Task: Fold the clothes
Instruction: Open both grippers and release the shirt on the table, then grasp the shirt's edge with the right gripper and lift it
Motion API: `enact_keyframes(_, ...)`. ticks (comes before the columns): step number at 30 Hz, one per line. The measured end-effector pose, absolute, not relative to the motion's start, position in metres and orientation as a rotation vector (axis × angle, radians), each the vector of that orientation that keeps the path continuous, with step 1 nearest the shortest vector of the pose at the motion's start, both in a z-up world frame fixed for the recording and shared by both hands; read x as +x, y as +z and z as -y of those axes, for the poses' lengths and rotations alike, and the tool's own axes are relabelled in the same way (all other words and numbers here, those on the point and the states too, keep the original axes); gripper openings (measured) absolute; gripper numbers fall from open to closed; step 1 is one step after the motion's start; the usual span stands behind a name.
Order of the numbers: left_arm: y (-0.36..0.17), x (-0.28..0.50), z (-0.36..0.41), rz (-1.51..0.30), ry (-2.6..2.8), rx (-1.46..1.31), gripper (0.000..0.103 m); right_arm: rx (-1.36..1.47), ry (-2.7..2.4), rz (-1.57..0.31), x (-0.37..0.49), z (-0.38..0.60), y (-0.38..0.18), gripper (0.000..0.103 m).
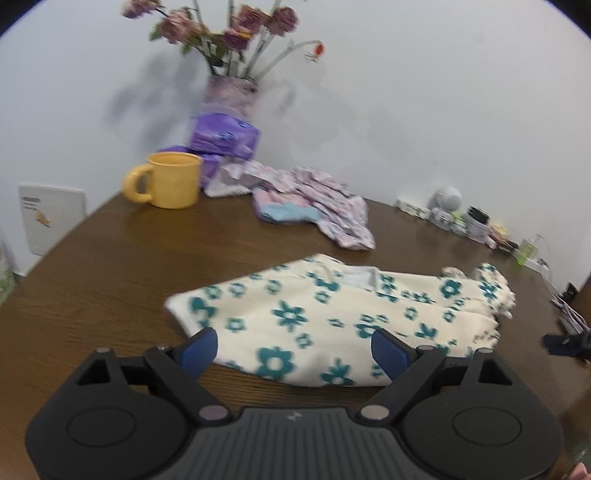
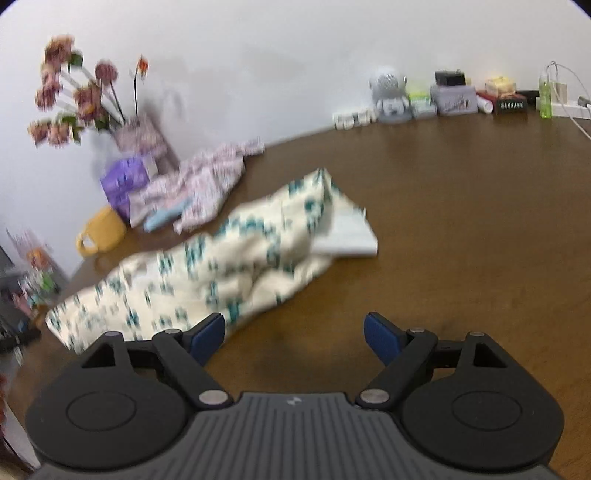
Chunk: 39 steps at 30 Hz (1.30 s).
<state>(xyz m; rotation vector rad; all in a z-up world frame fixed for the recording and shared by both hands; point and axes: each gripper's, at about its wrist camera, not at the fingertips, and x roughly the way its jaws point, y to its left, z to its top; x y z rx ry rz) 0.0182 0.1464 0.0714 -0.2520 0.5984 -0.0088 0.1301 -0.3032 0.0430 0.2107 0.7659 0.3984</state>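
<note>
A cream garment (image 1: 332, 317) printed with teal flowers lies on a dark brown wood-grain table (image 1: 110, 266); behind it, a yellow mug (image 1: 173, 179), purple packets (image 1: 223, 136), a pink-and-lilac patterned cloth (image 1: 325, 199) and dusty-pink flowers (image 1: 221, 26) against a white wall (image 1: 443, 92). Blue pads (image 1: 199, 349) tip black grippers.

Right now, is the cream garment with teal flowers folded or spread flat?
Partly folded: the cream garment lies doubled over on the table, layered edges showing, still rumpled.
</note>
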Motion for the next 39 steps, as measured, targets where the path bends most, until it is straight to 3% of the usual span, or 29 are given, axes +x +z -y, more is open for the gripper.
enact_keyframes(14, 0.061, 0.044, -0.122, -0.626, -0.094, -0.206, 0.09, 0.147, 0.462, -0.751, 0.148, 0.266, 0.033, 0.078)
enact_keyframes(16, 0.061, 0.048, -0.124, -0.631, -0.098, -0.202, 0.09, 0.14, 0.467, -0.748, 0.152, 0.262, 0.033, 0.074)
enact_keyframes(18, 0.065, 0.054, -0.125, -0.626, -0.109, -0.177, 0.09, 0.144, 0.467, -0.742, 0.158, 0.261, 0.034, 0.06)
enact_keyframes(30, 0.073, 0.118, -0.132, -0.677, -0.131, 0.041, 0.087, 0.207, 0.541, -0.858, 0.211, 0.241, 0.031, 0.044)
enact_keyframes(34, 0.065, 0.137, -0.139, -0.736, -0.169, 0.055, 0.077, 0.255, 0.563, -0.898, 0.224, 0.24, 0.029, 0.033)
enact_keyframes(36, 0.059, 0.145, -0.142, -0.769, -0.188, 0.065, 0.075, 0.27, 0.571, -0.907, 0.229, 0.239, 0.029, 0.02)
enact_keyframes(39, 0.056, 0.15, -0.144, -0.794, -0.215, 0.072, 0.049, 0.294, 0.583, -0.921, 0.237, 0.238, 0.029, 0.01)
